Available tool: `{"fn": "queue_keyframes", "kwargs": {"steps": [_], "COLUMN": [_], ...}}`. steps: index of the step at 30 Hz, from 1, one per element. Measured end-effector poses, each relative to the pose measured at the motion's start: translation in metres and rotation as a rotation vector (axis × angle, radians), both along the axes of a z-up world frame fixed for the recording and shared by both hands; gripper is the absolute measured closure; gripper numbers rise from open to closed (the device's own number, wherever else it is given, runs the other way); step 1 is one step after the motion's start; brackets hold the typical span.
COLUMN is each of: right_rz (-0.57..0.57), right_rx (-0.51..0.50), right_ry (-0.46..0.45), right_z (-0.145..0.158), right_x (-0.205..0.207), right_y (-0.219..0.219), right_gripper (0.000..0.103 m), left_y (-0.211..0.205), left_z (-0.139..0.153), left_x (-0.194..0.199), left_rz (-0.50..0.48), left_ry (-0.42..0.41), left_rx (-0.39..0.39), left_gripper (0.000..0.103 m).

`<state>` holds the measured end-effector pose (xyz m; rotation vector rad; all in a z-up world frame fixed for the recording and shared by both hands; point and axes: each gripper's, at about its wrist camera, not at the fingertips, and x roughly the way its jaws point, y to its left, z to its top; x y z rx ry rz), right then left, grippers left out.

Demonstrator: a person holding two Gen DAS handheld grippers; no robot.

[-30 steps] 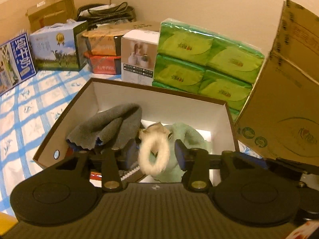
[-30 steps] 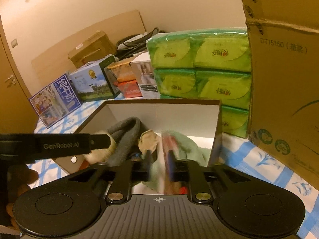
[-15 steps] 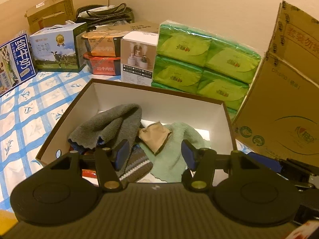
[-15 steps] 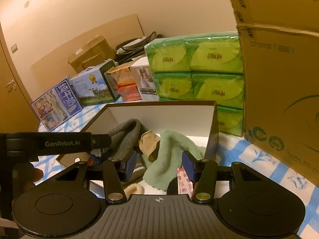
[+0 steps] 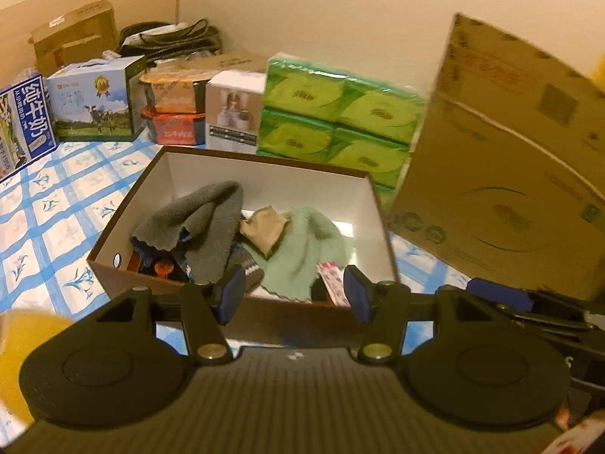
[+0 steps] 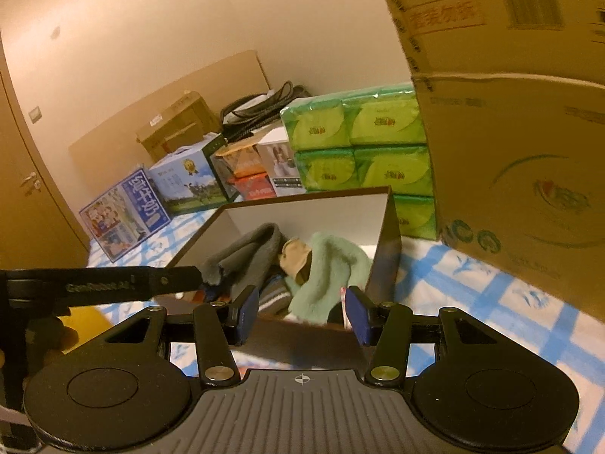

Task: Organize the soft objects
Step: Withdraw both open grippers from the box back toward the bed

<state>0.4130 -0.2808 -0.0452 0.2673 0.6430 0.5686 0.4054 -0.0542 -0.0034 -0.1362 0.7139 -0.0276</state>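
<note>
A brown box with white inside walls (image 5: 283, 178) (image 6: 314, 212) stands on the blue-checked cloth. In it lie a grey cloth (image 5: 196, 223) (image 6: 253, 253), a tan sock (image 5: 262, 229) (image 6: 297, 255), a pale green towel (image 5: 306, 242) (image 6: 332, 265), a striped sock (image 5: 251, 274) and a pink patterned piece (image 5: 332, 280). My left gripper (image 5: 293, 295) hovers open just short of the box's near wall, nothing between its fingers. My right gripper (image 6: 302, 314) is open too, beside it and in front of the box's right corner. The left gripper's body (image 6: 102, 287) shows at the left of the right wrist view.
Green tissue packs (image 5: 340, 113) are stacked behind the box. A tall cardboard carton (image 5: 510, 174) leans close on the right. Milk cartons (image 5: 94, 102) and small boxes (image 5: 234, 109) line the back left. The checked cloth (image 5: 45, 219) lies bare to the left. A blurred yellow object (image 5: 22, 359) sits at lower left.
The left gripper let go of a cream fluffy ring and the right one of the pink patterned piece. Both opened, then drew back and up from the box.
</note>
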Motion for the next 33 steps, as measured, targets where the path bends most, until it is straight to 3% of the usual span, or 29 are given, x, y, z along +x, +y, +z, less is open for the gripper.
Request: {"fn": "queue_keyframes", "kwargs": {"steps": [13, 23, 33], "right_rz": [-0.055, -0.047, -0.018], "right_rx": [0.097, 0.078, 0.071], "right_ry": [0.003, 0.023, 0.107], "right_z": [0.009, -0.010, -0.044], "right_x": [-0.115, -0.186, -0.220], "right_y": [-0.021, 0.012, 0.053], "right_gripper": [0.052, 0.052, 0.052], "left_y": [0.028, 0.065, 0.079], "left_z": [0.003, -0.035, -0.064], "left_x": [-0.133, -0.213, -0.252], "left_rz": [-0.096, -0.020, 0.037], "left_ry": [-0.036, 0.013, 0.029], "left_rx": [-0.049, -0.045, 0.041], "left_gripper": [0.049, 0.049, 0.049]}}
